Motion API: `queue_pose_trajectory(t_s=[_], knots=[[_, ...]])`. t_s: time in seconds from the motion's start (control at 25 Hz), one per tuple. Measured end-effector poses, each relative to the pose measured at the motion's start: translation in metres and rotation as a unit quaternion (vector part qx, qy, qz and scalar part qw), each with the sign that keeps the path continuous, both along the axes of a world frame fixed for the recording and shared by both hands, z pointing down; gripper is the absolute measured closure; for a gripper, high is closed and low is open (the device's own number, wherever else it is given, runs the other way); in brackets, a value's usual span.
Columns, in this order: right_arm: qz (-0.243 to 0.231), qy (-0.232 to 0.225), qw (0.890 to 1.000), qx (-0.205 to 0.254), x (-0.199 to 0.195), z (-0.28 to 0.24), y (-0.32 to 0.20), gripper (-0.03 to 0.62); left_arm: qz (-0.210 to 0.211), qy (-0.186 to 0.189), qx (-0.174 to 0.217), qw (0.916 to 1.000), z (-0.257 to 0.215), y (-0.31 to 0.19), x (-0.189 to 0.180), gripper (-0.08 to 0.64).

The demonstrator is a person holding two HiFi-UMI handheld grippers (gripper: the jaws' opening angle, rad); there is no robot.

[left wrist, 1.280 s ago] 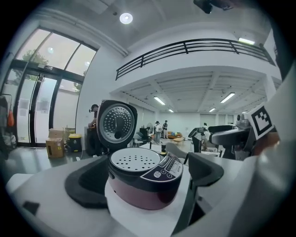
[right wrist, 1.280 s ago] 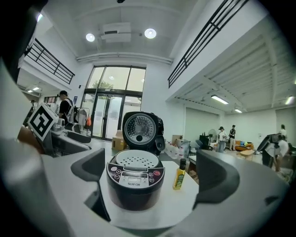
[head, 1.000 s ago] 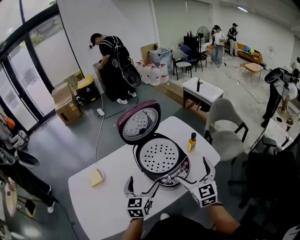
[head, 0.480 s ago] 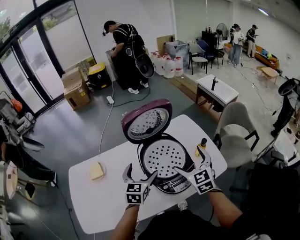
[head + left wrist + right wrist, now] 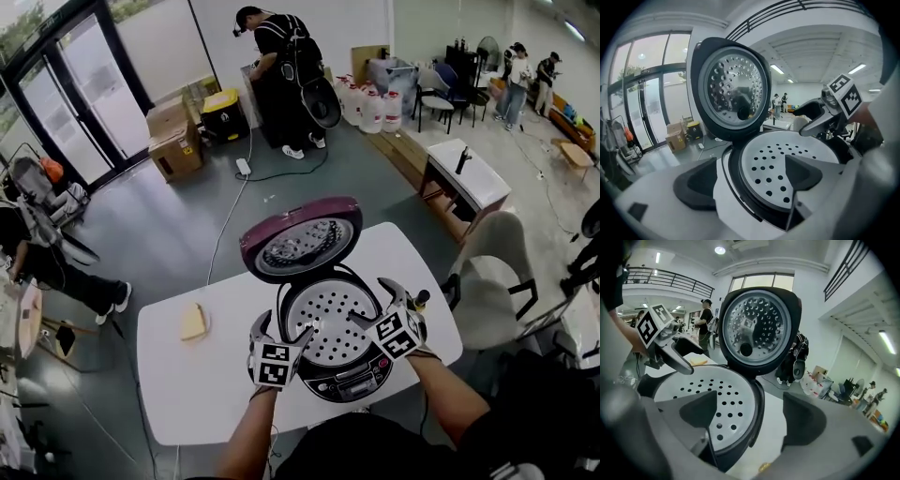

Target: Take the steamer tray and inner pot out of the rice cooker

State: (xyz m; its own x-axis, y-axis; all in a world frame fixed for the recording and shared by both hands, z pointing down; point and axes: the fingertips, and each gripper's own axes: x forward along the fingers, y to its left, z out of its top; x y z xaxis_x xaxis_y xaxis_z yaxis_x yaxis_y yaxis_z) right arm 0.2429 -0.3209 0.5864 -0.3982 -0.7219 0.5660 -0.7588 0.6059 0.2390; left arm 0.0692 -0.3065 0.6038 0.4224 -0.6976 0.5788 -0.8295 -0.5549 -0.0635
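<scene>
As left gripper (image 5: 284, 325), right gripper (image 5: 372, 302) close, steamer tray (image 5: 323, 311) between fingers (image 5: 693, 185), seemingly untouched

Tray (image 5: 326, 321) is showing a matt, pale-grey face, smooth, punched with holes. Lid (image 5: 298, 244) is gleaming inside like polished metal, throwing reflections; its rim is shining as glossy maroon plastic. Table (image 5: 187, 394) is looking smooth, matt white. Boxes (image 5: 174, 141) are reading as plain brown cardboard.

This is a big work room, like a lab. Boxes (image 5: 174, 142), water jugs (image 5: 373, 111) and white tables (image 5: 183, 389) stand on the gray floor (image 5: 169, 248).
</scene>
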Motion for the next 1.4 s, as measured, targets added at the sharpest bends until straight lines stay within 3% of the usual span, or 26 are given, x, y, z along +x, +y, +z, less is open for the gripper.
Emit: queue_pose_trajectory(t_s=[0.16,0.32,0.44,0.52,0.64,0.76,0.84,1.4], knots=[[-0.036,0.022,0.998,-0.037,-0.004,0.024,-0.014,0.205,-0.006,-0.032,-0.025,0.9992,0.014,-0.008,0.002,0.143],[-0.074,0.064,0.994,-0.052,-0.006,0.042,-0.022,0.306,-0.006,-0.068,-0.025,0.9973,0.018,-0.013,0.0,0.21],[-0.092,0.079,0.991,-0.058,-0.007,0.051,-0.025,0.319,-0.012,-0.081,-0.028,0.9962,0.021,-0.015,0.0,0.238],[-0.101,0.088,0.989,-0.055,-0.009,0.055,-0.027,0.351,-0.016,-0.089,-0.031,0.9954,0.026,-0.014,0.001,0.261],[-0.102,0.105,0.989,-0.034,-0.01,0.054,-0.032,0.452,-0.022,-0.115,-0.021,0.9929,0.028,-0.016,-0.002,0.298],[-0.093,0.106,0.99,-0.024,-0.013,0.052,-0.035,0.499,-0.032,-0.129,-0.012,0.9911,0.025,-0.017,-0.009,0.366],[-0.087,0.098,0.991,-0.023,-0.015,0.05,-0.036,0.505,-0.04,-0.127,-0.01,0.991,0.024,-0.018,-0.01,0.45],[-0.076,0.09,0.993,0.031,-0.008,0.03,-0.033,0.512,-0.049,-0.128,0.017,0.9905,0.012,-0.018,-0.002,0.477]])
